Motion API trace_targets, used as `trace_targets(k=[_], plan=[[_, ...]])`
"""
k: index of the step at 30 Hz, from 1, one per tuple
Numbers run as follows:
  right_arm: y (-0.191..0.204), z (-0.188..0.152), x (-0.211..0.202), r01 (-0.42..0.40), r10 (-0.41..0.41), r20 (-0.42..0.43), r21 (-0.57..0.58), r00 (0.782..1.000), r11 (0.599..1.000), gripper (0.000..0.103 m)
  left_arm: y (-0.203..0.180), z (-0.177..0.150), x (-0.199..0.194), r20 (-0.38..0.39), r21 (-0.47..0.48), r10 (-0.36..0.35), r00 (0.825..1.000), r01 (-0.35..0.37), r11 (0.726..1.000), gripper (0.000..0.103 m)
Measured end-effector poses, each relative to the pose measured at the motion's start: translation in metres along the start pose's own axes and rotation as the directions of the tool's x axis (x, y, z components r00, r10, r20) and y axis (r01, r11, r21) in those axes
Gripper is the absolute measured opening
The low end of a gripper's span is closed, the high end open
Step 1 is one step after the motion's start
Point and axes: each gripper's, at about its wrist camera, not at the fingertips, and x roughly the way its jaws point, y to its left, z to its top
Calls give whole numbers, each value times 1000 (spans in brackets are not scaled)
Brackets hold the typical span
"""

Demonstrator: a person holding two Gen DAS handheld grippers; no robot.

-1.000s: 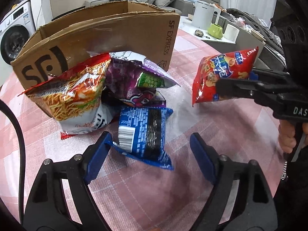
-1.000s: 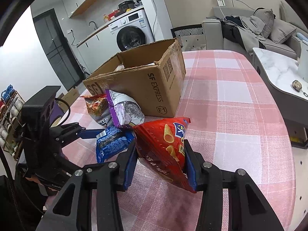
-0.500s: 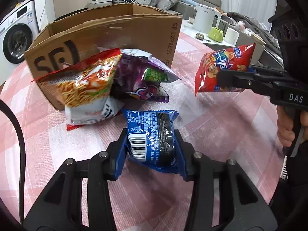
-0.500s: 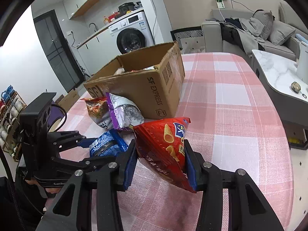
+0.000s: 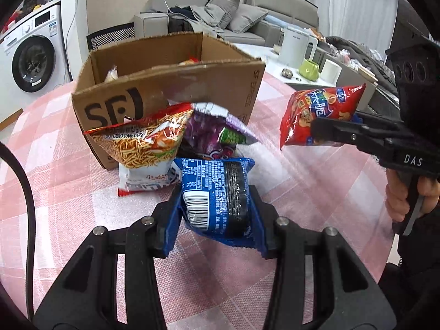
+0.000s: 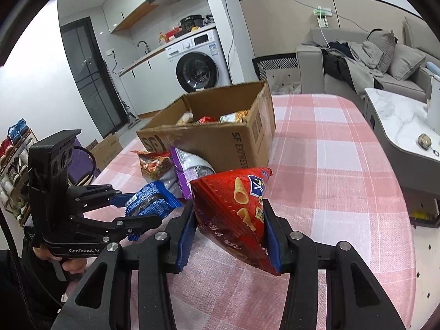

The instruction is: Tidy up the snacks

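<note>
My left gripper [image 5: 216, 220] is shut on a blue snack pack [image 5: 217, 192] and holds it just above the pink checked table [image 5: 302, 187]. The same blue pack [image 6: 150, 202] shows in the right wrist view, in the left gripper [image 6: 137, 206]. My right gripper [image 6: 229, 229] is shut on a red chip bag [image 6: 236, 211], held in the air to the right; that red bag [image 5: 319, 115] also shows in the left wrist view. An open cardboard box [image 5: 170, 82] stands behind, with several snacks inside [image 6: 214, 118].
An orange noodle bag [image 5: 143, 143] and a purple bag [image 5: 211, 134] lean against the box front. A side table [image 6: 398, 126] with a kettle [image 5: 297, 46] stands to the right. A washing machine [image 6: 198, 68] and a sofa [image 6: 371, 63] are behind.
My left gripper closed on the blue pack and lifted it off the table towards the box. The right gripper kept still with the red bag.
</note>
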Motion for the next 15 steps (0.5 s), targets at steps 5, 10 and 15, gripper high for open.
trace_targets(k=[5,10,15], plan=[[6,3,-10,-3,3,29,-13,1000,1000,45,1,3,-22,42,-1,-2,999,2,1000,41],[10,6,-18,-6,7,58,-16,998,1000,45,4,9,-44,82,-13,-1,997,2,1000,41],[17,9,-27,-12,14,90,-20,996,1000,45,4,16,-59,124,-34,18,992,-14,999,41]])
